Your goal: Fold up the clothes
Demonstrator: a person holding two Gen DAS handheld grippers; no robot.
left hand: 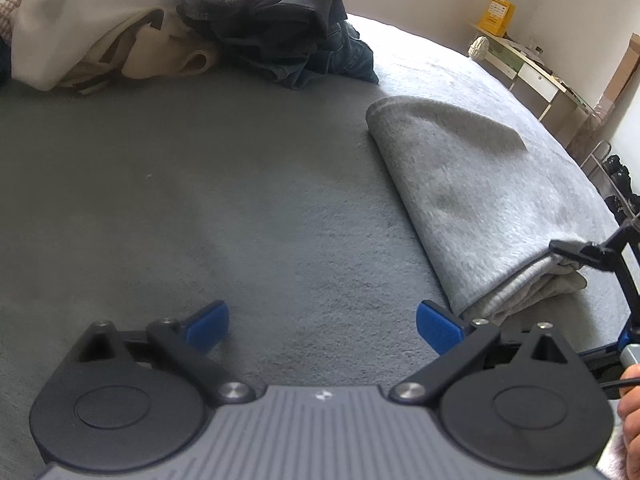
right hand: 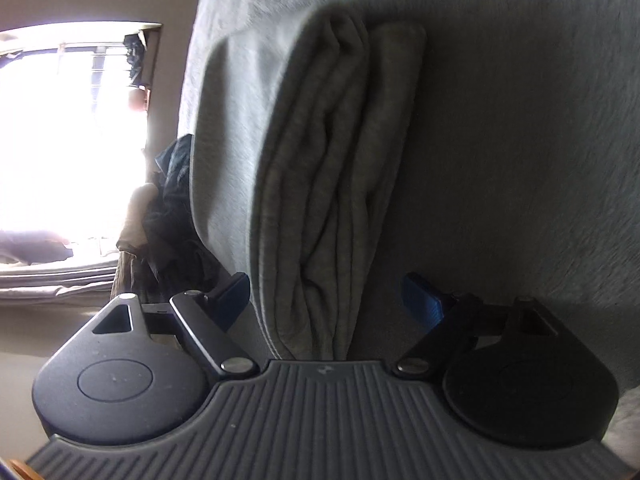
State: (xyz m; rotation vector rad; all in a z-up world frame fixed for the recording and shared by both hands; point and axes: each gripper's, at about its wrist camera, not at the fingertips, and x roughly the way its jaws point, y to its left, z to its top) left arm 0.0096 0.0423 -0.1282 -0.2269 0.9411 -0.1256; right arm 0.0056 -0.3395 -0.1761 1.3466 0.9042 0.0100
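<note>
Folded grey garment (left hand: 460,184) lies on grey bedspread (left hand: 200,200); both claws, left (left hand: 322,326) and right (right hand: 326,300), gape.

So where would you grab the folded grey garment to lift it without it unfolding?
Probably at the layered open end of the folded grey garment, coming in edge-on as the right gripper does, its open jaws straddling the whole stack, so every layer gets pinched together.

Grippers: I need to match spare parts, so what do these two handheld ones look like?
Both the left gripper and right gripper have a ribbed grey body, two round black housings, black linkage arms with silver pivot screws, and blue textured fingertip pads.
</note>
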